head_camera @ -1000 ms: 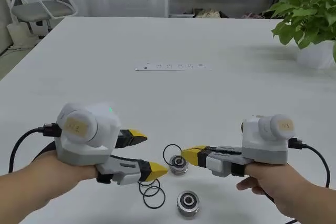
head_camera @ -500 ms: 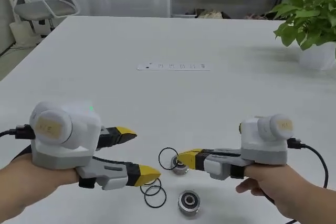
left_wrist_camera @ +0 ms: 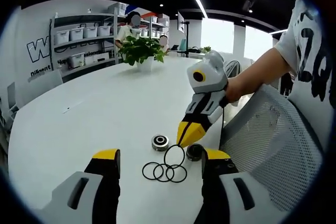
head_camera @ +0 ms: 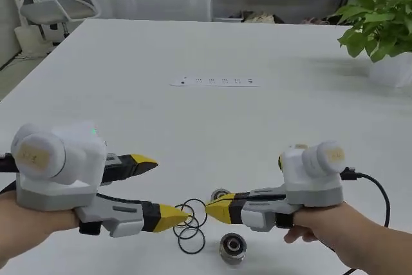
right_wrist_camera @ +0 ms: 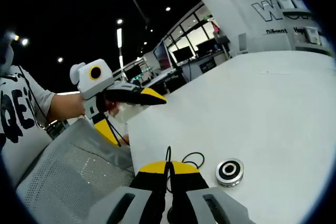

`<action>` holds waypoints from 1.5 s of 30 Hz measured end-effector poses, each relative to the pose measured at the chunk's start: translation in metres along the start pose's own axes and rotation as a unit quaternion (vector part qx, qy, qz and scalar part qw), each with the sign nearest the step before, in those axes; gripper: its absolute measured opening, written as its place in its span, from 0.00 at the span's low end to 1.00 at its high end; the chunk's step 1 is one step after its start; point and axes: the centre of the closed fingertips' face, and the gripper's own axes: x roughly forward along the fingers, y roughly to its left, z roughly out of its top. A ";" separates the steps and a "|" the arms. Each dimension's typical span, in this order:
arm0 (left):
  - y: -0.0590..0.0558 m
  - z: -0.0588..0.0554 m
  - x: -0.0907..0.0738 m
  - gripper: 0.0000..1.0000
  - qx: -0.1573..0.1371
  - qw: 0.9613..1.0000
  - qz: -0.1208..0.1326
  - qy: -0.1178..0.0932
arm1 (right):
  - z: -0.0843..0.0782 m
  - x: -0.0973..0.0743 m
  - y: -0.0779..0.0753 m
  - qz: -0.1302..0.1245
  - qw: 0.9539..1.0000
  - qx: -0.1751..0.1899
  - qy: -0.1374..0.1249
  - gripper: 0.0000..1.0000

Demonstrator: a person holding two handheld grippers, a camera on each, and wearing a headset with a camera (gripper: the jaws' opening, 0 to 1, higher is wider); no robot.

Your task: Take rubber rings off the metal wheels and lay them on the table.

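Observation:
My right gripper (head_camera: 217, 208) is shut on a thin black rubber ring (left_wrist_camera: 165, 157), which hangs from its yellow tips just over several rings (left_wrist_camera: 164, 172) lying flat on the white table. One metal wheel (head_camera: 221, 194) sits just behind the right gripper's tip. A second wheel (head_camera: 232, 247) stands nearer the table's front edge. My left gripper (head_camera: 159, 188) is open to the left of the rings, with nothing between its fingers. In the right gripper view the shut jaws pinch the ring (right_wrist_camera: 168, 156), with a wheel (right_wrist_camera: 229, 171) to their right.
A white power strip (head_camera: 215, 82) lies at mid table. A potted plant (head_camera: 381, 24) stands at the far right. Chairs and shelves are behind the far edge. A mesh chair (left_wrist_camera: 273, 145) is close to the table's near edge.
The right gripper has drawn the ring left and toward me, away from the wheel, which now stands uncovered. The left gripper has moved left and nearer to me, still open.

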 end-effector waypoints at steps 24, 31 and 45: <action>-0.005 -0.004 -0.010 0.61 -0.006 1.000 0.004 0.002 | 0.012 -0.021 0.000 -0.027 0.999 -0.039 -0.014 0.30; -0.006 -0.002 -0.013 0.62 -0.007 1.000 0.005 -0.001 | 0.017 -0.037 -0.005 -0.045 0.998 -0.041 -0.031 0.36; -0.009 -0.001 -0.014 0.63 -0.011 1.000 0.005 -0.004 | 0.022 -0.069 -0.015 -0.083 0.994 -0.050 -0.050 0.45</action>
